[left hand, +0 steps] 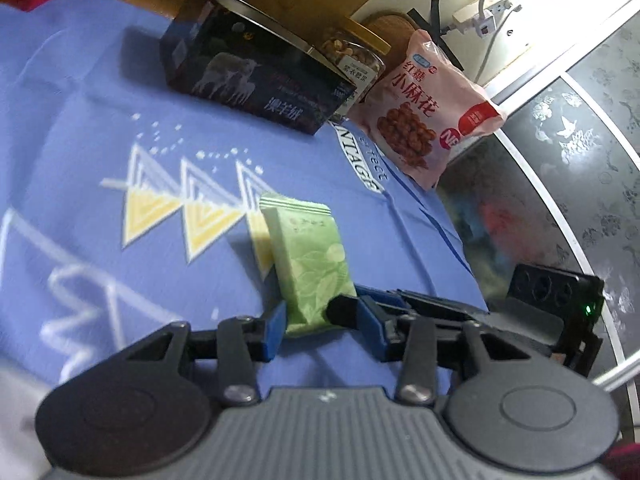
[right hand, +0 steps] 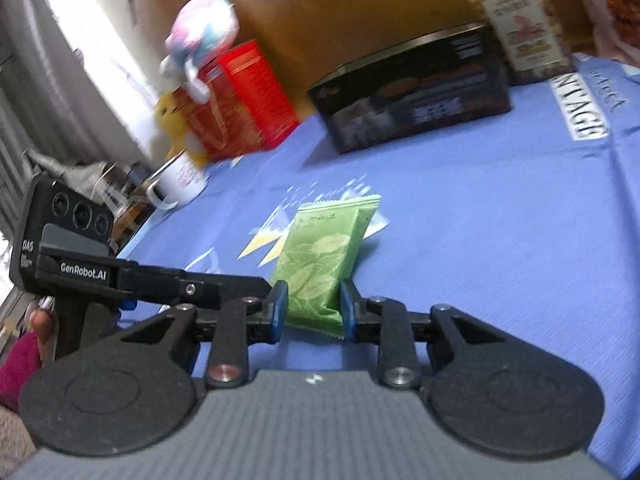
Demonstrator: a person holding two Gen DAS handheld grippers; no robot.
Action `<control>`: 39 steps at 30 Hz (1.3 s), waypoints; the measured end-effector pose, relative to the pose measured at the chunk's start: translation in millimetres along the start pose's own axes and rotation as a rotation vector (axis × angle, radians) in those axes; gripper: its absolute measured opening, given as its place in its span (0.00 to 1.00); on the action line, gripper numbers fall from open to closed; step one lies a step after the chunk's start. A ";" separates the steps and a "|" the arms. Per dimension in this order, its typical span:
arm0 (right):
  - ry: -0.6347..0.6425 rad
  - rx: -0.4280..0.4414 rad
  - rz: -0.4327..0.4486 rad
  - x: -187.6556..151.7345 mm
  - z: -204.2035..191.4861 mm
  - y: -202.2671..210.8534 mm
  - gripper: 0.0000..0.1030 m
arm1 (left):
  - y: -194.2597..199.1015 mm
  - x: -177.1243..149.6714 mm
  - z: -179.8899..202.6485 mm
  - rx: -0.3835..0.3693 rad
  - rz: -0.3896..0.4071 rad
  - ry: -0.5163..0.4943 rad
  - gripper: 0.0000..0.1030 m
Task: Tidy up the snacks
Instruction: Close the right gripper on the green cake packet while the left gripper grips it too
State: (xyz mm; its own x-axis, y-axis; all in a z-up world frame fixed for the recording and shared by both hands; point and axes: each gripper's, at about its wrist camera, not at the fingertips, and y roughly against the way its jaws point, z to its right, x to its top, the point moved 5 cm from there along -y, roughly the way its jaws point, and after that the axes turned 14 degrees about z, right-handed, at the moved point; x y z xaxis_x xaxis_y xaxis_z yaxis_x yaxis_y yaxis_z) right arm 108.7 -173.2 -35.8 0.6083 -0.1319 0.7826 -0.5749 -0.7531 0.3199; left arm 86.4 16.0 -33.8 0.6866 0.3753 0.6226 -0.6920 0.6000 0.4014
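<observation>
A small green snack packet (left hand: 308, 264) with a leaf print lies on the blue cloth (left hand: 120, 128). Both grippers meet at its near end. My left gripper (left hand: 320, 324) has its blue pads on either side of the packet, closed on it. In the right wrist view my right gripper (right hand: 314, 308) also has its blue pads pressed on the same packet (right hand: 324, 256). The right gripper's finger (left hand: 348, 310) shows in the left wrist view beside the packet.
At the back stand a dark box (left hand: 256, 68), a jar of nuts (left hand: 356, 52) and a pink snack bag (left hand: 428, 104). The right wrist view shows a red box (right hand: 236, 100), a plush toy (right hand: 200, 36) and a white mug (right hand: 180, 184) at the left cloth edge.
</observation>
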 end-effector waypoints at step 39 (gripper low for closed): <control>0.150 -0.065 0.042 -1.8 -7.3 2.7 0.29 | 43.3 0.2 -17.8 0.028 0.025 0.019 0.43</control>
State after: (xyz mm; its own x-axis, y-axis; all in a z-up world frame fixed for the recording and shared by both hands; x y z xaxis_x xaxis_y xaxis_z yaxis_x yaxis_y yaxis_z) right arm 102.0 -170.3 -32.5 0.4974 -0.0608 0.8654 -0.6351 -0.7051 0.3155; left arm 60.6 54.6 -28.2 0.6729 0.4036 0.6199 -0.7148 0.5705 0.4044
